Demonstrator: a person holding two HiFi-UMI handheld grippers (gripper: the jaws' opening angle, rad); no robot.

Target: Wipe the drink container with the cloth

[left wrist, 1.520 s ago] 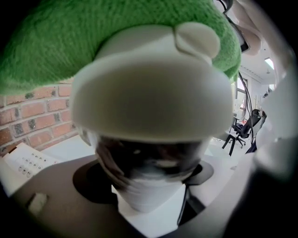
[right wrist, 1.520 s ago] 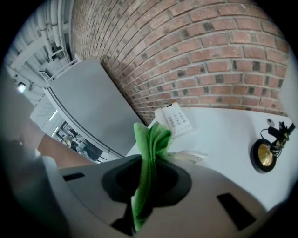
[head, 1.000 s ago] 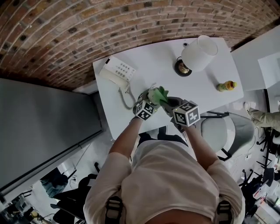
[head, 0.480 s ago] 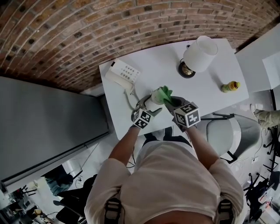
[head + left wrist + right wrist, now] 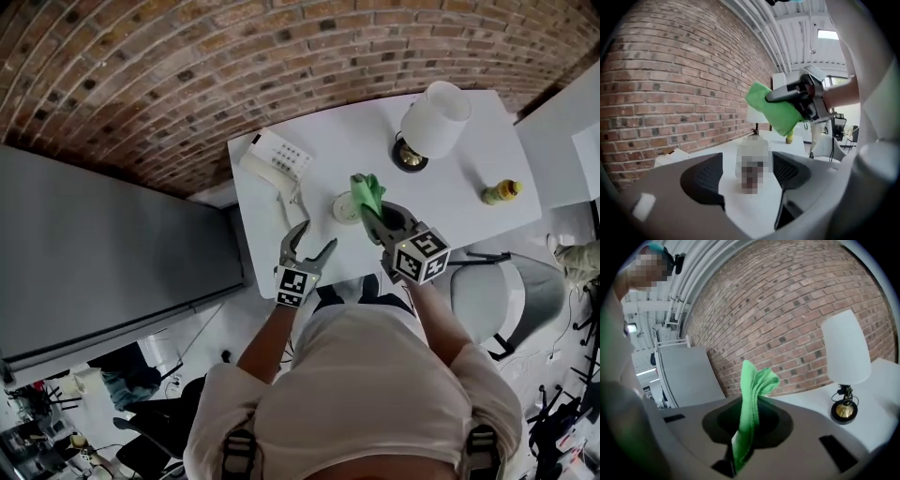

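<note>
The drink container (image 5: 345, 206), a small white cup, stands alone on the white table (image 5: 328, 159). In the left gripper view the container (image 5: 752, 157) stands past the jaw tips. My left gripper (image 5: 316, 238) hangs at the table's near edge, short of the cup. Its jaws are closing from wide apart with nothing between them (image 5: 745, 176). My right gripper (image 5: 368, 210) is shut on the green cloth (image 5: 367, 191), just right of the cup and above the table. The cloth (image 5: 752, 399) sticks up out of the clamped jaws (image 5: 744, 430).
A white desk phone (image 5: 277, 155) lies at the table's far left, its cord running toward the cup. A lamp with a white shade (image 5: 435, 118) stands at the far right, and a yellow bottle (image 5: 502, 192) near the right edge. A grey chair (image 5: 497, 291) stands right of me.
My left gripper has let go of the cup and drawn back to the near edge. The cup now stands on the table. The right gripper has lifted the cloth off it, slightly rightward.
</note>
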